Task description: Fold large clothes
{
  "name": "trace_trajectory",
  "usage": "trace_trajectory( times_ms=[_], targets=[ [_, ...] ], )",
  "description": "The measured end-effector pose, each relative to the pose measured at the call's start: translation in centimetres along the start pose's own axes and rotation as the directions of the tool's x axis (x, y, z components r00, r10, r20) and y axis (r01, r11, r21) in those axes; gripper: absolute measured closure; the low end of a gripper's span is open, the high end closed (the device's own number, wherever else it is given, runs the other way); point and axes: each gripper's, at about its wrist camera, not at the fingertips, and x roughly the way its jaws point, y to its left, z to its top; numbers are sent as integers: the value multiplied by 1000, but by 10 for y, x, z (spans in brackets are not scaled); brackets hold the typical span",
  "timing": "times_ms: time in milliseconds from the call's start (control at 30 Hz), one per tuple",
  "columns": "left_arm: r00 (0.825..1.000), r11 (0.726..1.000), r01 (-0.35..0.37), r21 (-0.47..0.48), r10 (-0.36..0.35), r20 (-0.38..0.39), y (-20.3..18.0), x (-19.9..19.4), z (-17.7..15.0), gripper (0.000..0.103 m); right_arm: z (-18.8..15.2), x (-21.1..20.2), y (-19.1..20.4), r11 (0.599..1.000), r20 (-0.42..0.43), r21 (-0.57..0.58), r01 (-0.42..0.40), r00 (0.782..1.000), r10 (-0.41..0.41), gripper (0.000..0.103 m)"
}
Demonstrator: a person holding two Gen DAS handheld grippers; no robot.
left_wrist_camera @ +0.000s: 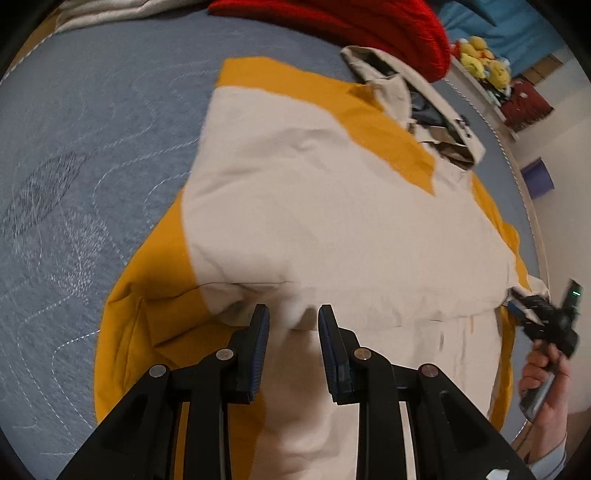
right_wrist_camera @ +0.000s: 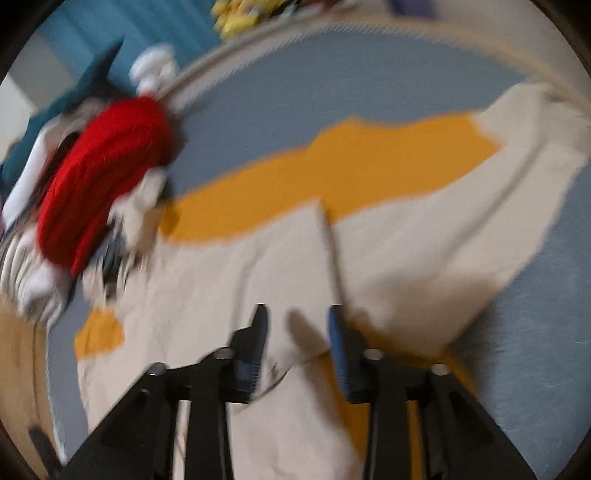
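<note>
Just ahead of the left tongs [left_wrist_camera: 293,314], a cream and mustard jacket [left_wrist_camera: 332,206] spread flat on the grey-blue bed [left_wrist_camera: 92,155]. Fingers [left_wrist_camera: 260,332] apart, nothing between them — cream cloth bunched in a small ridge right at the tips, touching or just clear, can't tell. Further ahead and to the right, the jacket's collar [left_wrist_camera: 424,110] lying open; beyond that, a red knit garment [left_wrist_camera: 388,26] at the far edge. Off to the far right of the left tongs, the right hand [left_wrist_camera: 546,376] wrapped round the black handle of the other tool at the jacket's side edge.

Over to the right tongs [right_wrist_camera: 297,315] — view badly blurred. Fingers [right_wrist_camera: 338,332] apart here too, nothing clamped, hovering over the cream jacket [right_wrist_camera: 424,236], a mustard band beyond. Ahead and left of these tongs, the red knit garment [right_wrist_camera: 107,177] beside a jumble of other clothes. Yellow plush toys [right_wrist_camera: 236,18] past the bed's [right_wrist_camera: 535,332] far rim.
</note>
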Motion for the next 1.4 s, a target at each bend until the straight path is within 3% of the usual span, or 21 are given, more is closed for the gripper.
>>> trace_trajectory(
  times_ms=[67, 167, 367, 533, 767, 967, 1033, 1067, 1233, 1400],
  targets=[
    [1000, 1000, 5, 24, -5, 17, -9, -6, -1, 79, -6, 15, -3, 998, -56, -28, 62, 996, -63, 61],
    [998, 998, -5, 55, 2, 55, -19, -18, -2, 79, -6, 8, 4, 994, -35, -64, 85, 996, -87, 61],
    [991, 994, -3, 110, -12, 133, -47, -44, -14, 79, -7, -38, 29, 967, 120, -190, 172, 981, -150, 61],
    [983, 985, 2, 170, -33, 178, -87, -58, -35, 79, -20, -84, 38, 931, 232, -277, 238, 957, -175, 61],
    [983, 963, -8, 271, -41, 177, -138, -47, -68, 79, -31, -114, 24, 908, 269, -329, 258, 948, -172, 61],
    [987, 945, -5, 326, -48, 154, -163, -32, -80, 79, -11, -121, -37, 940, 239, -268, 213, 960, -149, 62],
    [988, 945, -2, 327, -49, 147, -164, -27, -79, 79, -1, -122, -61, 942, 249, -248, 227, 955, -164, 73],
    [989, 945, 1, 326, -50, 142, -165, -25, -79, 79, 5, -124, -75, 943, 255, -236, 236, 951, -174, 84],
    [991, 945, 1, 328, -46, 128, -168, -14, -77, 79, 40, -129, -158, 955, 292, -99, 280, 926, -241, 84],
    [991, 947, -4, 321, -38, 124, -164, -7, -71, 79, 72, -124, -225, 964, 266, 71, 255, 927, -265, 76]
  ],
)
